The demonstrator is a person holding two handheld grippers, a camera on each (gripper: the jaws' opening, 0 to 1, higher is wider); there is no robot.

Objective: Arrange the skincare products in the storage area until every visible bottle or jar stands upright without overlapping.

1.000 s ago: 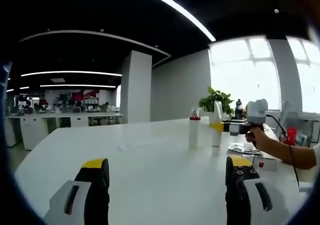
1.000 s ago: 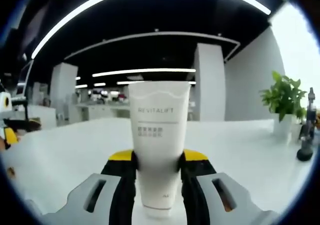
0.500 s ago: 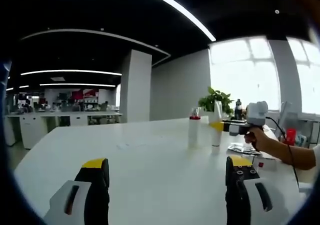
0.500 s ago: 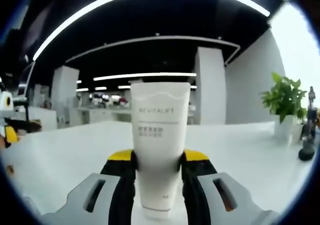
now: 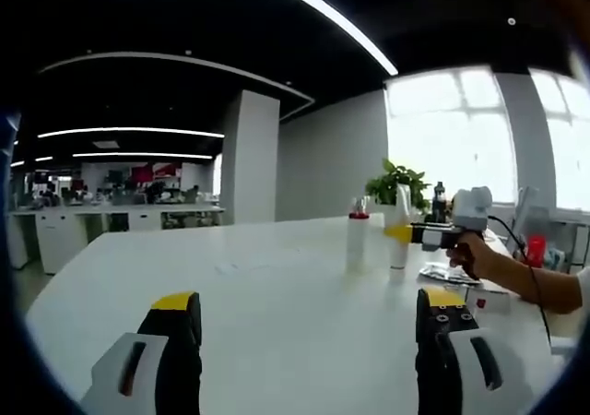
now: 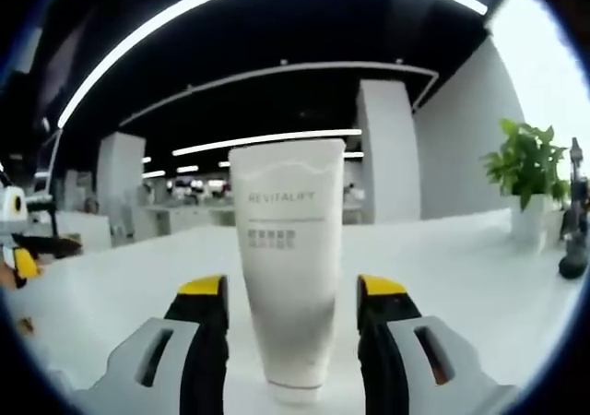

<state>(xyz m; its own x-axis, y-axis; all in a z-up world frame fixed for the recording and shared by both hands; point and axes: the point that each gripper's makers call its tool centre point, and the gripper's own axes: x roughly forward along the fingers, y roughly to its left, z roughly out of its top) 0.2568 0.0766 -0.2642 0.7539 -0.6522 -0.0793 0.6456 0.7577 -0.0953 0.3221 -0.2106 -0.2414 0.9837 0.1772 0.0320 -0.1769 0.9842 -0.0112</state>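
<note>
The white tube (image 6: 289, 277) marked REVITALIFT is looking like smooth, matt plastic with a soft sheen, standing between the right tool's (image 6: 294, 332) black jaws, whose yellow tips and pale grey housings are looking like hard moulded plastic. The white table (image 5: 277, 286) is showing a smooth, faintly glossy top. At two o'clock in the left gripper view, a white bottle (image 5: 357, 244) with a red cap is appearing smooth and plastic-like.

"REVITALIFT" on the upright white tube (image 6: 286, 258).
</note>
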